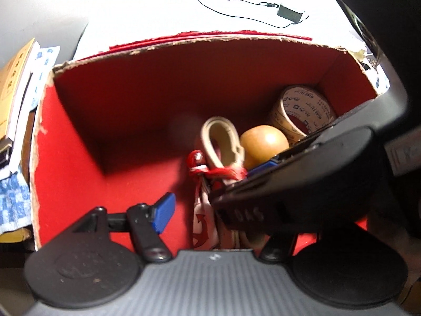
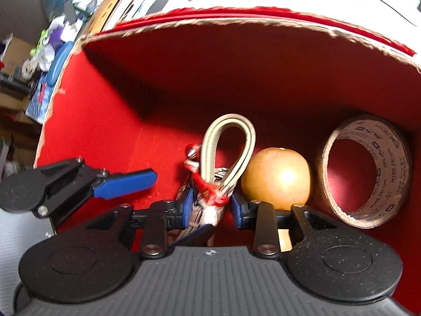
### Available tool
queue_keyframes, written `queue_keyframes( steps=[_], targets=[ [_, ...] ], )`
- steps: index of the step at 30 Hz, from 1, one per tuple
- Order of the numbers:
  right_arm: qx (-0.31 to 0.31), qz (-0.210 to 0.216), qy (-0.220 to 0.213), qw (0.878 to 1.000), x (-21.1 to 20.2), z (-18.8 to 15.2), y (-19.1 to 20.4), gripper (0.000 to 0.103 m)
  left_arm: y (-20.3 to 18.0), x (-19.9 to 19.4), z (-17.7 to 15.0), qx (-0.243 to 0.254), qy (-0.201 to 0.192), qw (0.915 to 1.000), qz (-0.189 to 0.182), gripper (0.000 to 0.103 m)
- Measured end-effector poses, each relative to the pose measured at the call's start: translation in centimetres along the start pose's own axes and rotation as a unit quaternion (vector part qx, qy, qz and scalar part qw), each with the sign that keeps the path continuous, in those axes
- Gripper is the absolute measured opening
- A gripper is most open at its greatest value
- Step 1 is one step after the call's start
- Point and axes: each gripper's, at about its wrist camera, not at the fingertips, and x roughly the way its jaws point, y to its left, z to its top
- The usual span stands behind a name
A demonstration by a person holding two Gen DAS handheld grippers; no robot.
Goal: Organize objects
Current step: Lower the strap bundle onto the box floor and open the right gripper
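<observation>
A red cardboard box point(image 1: 126, 110) point(image 2: 263, 79) holds a small cloth pouch point(image 2: 208, 214) with a cream loop handle point(image 2: 226, 147) and a red tie. Beside the pouch sit a round brown fruit point(image 2: 276, 179) point(image 1: 263, 142) and a tape roll point(image 2: 368, 168) point(image 1: 300, 110). My right gripper point(image 2: 212, 206) reaches into the box, open, its blue pads standing close on either side of the pouch's neck. My left gripper point(image 1: 208, 210) is open wide, left pad point(image 1: 164, 213) in view. The right gripper's black body point(image 1: 302, 179) hides its other finger. The pouch point(image 1: 205, 218) lies between the left fingers.
The box stands on a white table with a thin cable and a small dark device point(image 1: 289, 10) behind it. Books and papers point(image 1: 15, 79) lie left of the box. Clutter and toys point(image 2: 52, 34) fill the far left. The box's left half has a bare floor point(image 1: 126, 179).
</observation>
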Motion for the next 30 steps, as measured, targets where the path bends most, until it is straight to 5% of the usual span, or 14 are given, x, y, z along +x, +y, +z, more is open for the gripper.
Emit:
queue_keyframes(
  steps=[19, 30],
  targets=[
    [0.056, 0.009, -0.017, 0.998, -1.3, -0.7, -1.7, 0.031, -0.5, -0.1, -0.2, 0.019, -0.015, 0.9996, 0.017, 0.077],
    [0.059, -0.018, -0.107, 0.992, -3.8, -3.2, -0.7, 0.033, -1.3, 0.2, -0.2, 0.035, -0.016, 0.9985, 0.039, 0.082]
  ],
)
